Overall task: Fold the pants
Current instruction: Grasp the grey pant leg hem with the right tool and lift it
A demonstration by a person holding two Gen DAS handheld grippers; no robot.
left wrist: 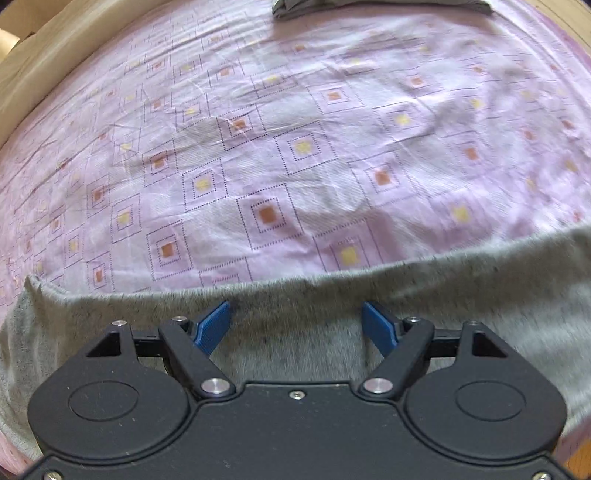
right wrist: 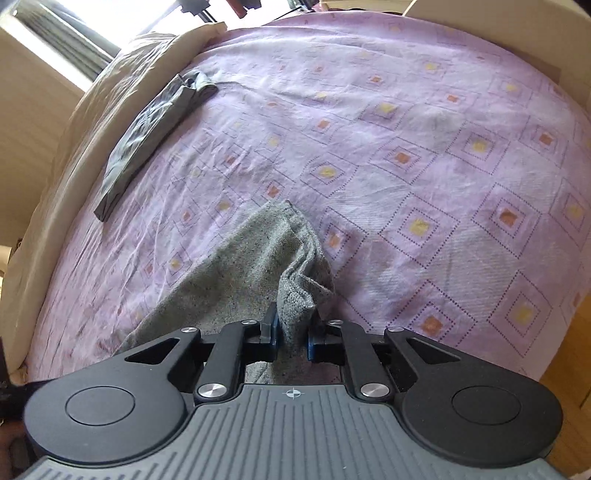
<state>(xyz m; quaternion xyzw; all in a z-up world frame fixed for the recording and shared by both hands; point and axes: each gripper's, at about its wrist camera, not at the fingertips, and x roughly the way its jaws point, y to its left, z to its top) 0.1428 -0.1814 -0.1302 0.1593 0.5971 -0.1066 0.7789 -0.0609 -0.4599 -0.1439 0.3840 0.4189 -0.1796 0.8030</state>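
On the bed (left wrist: 258,155), under its lilac sheet printed with dotted squares, my left view is smeared with motion, so the grey knit pants (left wrist: 295,302) show little weave there, and their cloth runs off both sides and under the rig. A darker folded garment (left wrist: 376,7) is cut off at the top edge; my right view shows it as a long grey strip (right wrist: 155,129) near a cream pillow (right wrist: 74,147). I can read no writing, only a crosshair mark on the right housing. The left gripper (left wrist: 297,325) hangs with jaws spread wide above the pants, nothing pinched. The right gripper (right wrist: 291,332) has its jaws clenched on a bunched fold of the pants (right wrist: 266,251), whose leg stretches ahead across the sheet.
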